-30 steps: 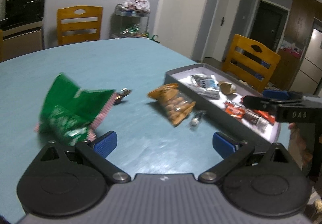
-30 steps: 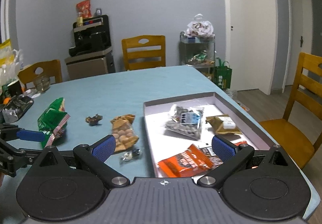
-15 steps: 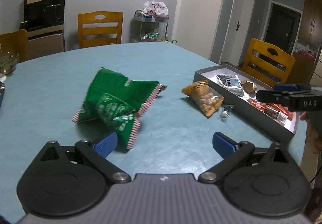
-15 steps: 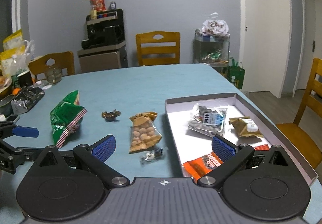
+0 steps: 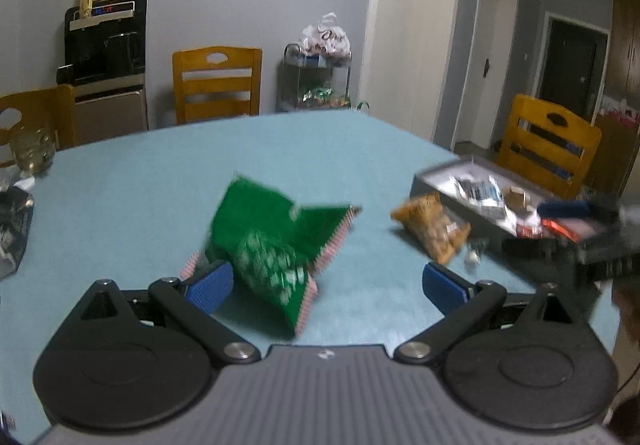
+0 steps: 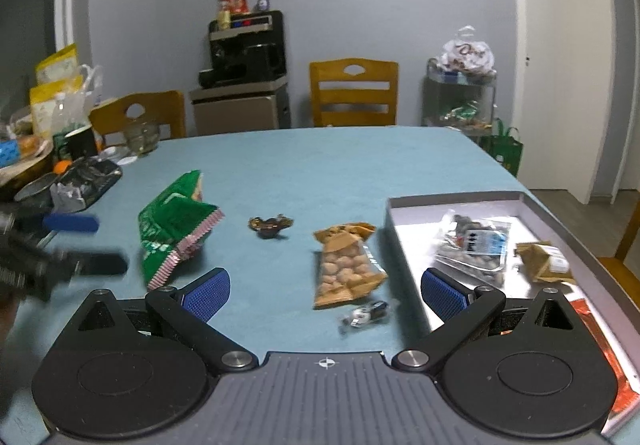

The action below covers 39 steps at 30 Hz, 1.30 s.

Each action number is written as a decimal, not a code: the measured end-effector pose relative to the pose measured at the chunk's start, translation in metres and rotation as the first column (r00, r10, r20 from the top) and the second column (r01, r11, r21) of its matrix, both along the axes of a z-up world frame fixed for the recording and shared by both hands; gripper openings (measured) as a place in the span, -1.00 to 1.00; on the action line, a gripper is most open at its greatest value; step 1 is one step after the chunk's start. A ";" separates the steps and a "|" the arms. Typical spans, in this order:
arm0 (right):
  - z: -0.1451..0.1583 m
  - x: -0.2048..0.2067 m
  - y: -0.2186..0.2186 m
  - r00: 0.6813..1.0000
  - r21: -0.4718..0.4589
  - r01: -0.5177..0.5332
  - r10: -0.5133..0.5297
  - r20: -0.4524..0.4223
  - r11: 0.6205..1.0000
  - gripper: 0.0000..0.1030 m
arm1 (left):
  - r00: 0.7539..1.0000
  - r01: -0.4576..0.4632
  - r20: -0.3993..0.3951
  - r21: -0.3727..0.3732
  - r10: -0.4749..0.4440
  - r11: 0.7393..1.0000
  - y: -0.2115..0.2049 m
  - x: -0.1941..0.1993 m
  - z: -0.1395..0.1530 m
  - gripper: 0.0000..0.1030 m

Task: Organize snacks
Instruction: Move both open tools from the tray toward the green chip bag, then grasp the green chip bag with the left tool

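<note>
Snacks on worktop, both grippers wide.
L gripper spread at green bag; R gripper empty nr peanut pack, beside grey tray.

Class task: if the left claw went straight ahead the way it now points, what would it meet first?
Probably the crumpled green foil snack bag lying on the blue table, just beyond the open left claw; blur makes depth uncertain.
</note>
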State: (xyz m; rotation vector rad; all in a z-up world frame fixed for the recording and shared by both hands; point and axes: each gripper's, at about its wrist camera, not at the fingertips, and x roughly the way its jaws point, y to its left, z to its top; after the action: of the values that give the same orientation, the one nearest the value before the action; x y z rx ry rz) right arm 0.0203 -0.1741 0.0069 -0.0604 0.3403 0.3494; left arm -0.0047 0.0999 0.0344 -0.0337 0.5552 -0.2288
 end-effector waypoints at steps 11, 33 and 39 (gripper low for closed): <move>-0.003 0.003 0.023 1.000 -0.057 -0.026 0.026 -0.007 0.998 1.00 | 0.990 -0.138 0.004 0.110 0.139 0.984 -0.005 0.076 -0.009 0.97; -0.015 0.029 0.035 0.998 -0.075 -0.034 0.029 -0.062 0.997 1.00 | 0.986 -0.155 -0.040 0.089 0.159 0.984 0.006 0.101 -0.058 0.73; -0.018 0.032 0.033 0.998 -0.074 -0.014 0.009 -0.062 0.997 1.00 | 0.991 -0.130 -0.014 0.043 0.130 0.991 0.013 0.089 -0.048 0.68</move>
State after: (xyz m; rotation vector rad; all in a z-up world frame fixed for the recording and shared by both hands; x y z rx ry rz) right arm 0.0524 -0.1413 -0.0109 -0.1254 0.4140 0.3502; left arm 0.0842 0.1126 -0.0137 -0.0307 0.5724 -0.0899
